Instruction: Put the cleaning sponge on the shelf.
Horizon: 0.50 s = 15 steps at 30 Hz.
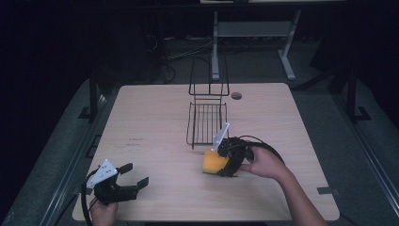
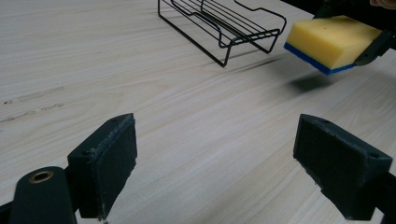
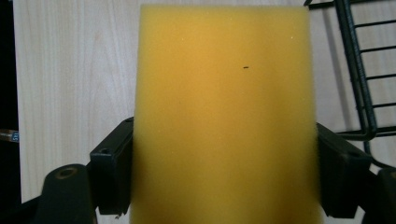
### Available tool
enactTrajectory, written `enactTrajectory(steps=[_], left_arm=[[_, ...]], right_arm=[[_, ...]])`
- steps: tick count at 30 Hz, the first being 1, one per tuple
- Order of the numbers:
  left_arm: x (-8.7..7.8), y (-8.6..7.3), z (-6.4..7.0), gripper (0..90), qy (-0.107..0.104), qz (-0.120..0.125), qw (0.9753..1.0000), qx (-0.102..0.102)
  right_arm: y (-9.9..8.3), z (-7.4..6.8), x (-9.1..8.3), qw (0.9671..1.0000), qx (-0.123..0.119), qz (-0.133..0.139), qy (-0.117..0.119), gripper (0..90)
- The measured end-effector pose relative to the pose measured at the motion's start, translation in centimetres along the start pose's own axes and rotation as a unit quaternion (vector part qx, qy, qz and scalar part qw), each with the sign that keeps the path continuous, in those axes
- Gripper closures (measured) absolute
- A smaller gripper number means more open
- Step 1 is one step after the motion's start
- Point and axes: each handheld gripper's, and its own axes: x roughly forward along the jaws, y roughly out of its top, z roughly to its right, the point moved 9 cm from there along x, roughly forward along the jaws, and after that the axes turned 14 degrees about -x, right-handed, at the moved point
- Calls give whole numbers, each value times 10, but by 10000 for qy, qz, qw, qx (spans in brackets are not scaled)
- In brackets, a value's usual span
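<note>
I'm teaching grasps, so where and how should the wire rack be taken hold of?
Probably by the tall back loop of the wire rack, coming from above with the open left gripper. Those thin upright wires stand clear of the table, while the low basket part lies flat.

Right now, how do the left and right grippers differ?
The left gripper is open and holds nothing; the right gripper is shut on the yellow sponge. The left sits near the table's front-left corner; the right is mid-table beside the wire rack, with the sponge lifted off the wood. Both have black jaws and a grey plate.
</note>
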Motion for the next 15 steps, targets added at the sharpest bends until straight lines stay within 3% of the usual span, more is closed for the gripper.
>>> enactTrajectory(steps=[15], left_arm=[[0, 0, 0, 128, -17, 8, 10000, -13]], right_arm=[[14, 22, -6, 9999, -96, 22, -24, 216]])
